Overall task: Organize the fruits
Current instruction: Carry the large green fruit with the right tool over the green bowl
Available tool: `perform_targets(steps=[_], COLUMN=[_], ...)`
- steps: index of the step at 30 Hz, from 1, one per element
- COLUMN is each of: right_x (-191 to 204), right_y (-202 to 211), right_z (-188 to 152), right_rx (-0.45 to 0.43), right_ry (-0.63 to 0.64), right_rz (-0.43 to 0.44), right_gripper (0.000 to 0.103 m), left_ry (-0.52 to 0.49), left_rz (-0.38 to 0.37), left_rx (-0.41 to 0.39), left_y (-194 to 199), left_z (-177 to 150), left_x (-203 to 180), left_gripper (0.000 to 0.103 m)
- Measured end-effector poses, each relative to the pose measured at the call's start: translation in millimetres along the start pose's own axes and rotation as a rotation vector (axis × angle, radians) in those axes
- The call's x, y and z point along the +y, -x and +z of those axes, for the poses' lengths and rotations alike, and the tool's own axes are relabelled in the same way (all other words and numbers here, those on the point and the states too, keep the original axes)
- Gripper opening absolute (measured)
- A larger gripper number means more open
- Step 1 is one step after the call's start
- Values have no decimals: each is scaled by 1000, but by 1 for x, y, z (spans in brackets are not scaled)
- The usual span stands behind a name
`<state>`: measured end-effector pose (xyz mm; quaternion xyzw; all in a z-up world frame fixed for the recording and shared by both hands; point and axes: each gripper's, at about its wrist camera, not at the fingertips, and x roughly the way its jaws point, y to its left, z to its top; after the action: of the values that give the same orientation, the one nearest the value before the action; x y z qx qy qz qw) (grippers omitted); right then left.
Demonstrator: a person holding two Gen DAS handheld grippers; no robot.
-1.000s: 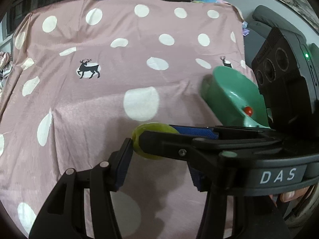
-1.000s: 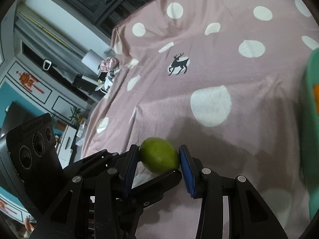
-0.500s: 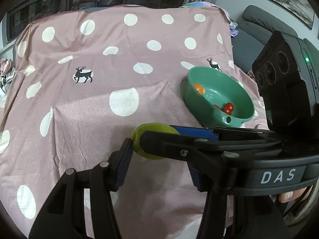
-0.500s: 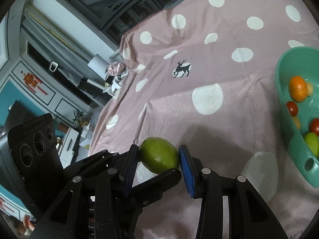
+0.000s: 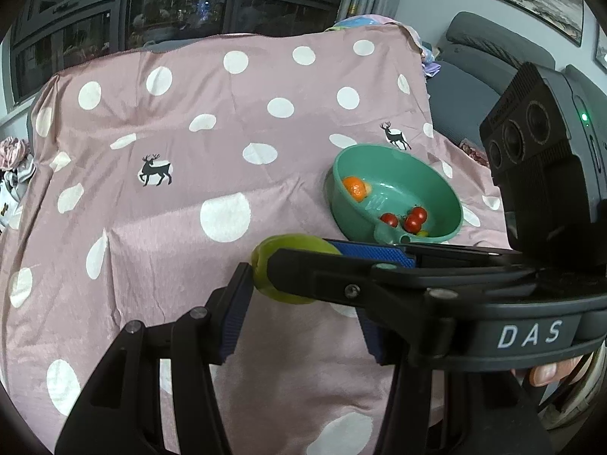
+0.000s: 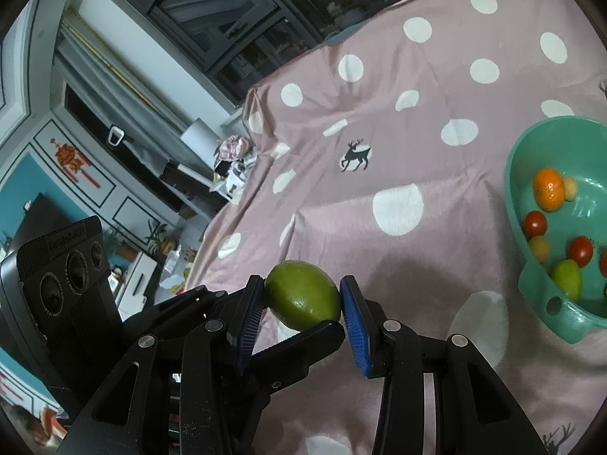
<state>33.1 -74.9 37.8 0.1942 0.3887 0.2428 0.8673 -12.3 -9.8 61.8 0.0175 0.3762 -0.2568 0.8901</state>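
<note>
A green lime (image 6: 301, 294) hangs above the pink cloth, pinched between the blue pads of my right gripper (image 6: 303, 297). My left gripper (image 5: 303, 288) crosses it at right angles. Its left pad (image 5: 237, 303) touches the lime (image 5: 261, 269), and its other pad is hidden behind the right gripper's finger (image 5: 341, 284). One left finger (image 6: 303, 341) runs just under the lime. A green bowl (image 5: 402, 178) stands on the cloth ahead and to the right, holding an orange (image 5: 354, 187), cherry tomatoes (image 5: 415, 218) and a small green fruit (image 6: 567, 278).
The pink polka-dot cloth (image 5: 189, 132) covers the whole table and drops off at the far and left edges. A grey sofa (image 5: 466, 76) stands beyond the right edge. Shelves and clutter (image 6: 235, 151) sit past the left edge. A thumb (image 5: 546, 371) shows under the right gripper's body.
Both grippers have risen and drawn back together with the lime between them. The bowl, cut off a second ago, now shows whole and smaller.
</note>
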Motion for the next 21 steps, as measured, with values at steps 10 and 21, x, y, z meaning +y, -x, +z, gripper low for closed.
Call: perform_targets(steps=[10, 21], right_x=[-9, -33], right_y=[17, 30], right_z=[0, 4], right_rx=[-24, -58], right_ry=[-11, -46], right_rz=[0, -12], right_gripper=[44, 44], left_ry=[-29, -68], left_rz=[-3, -27], left_rx=[3, 21], left_y=[-3, -23], left_z=[5, 16], left_x=[-16, -34], left_gripper=[52, 52])
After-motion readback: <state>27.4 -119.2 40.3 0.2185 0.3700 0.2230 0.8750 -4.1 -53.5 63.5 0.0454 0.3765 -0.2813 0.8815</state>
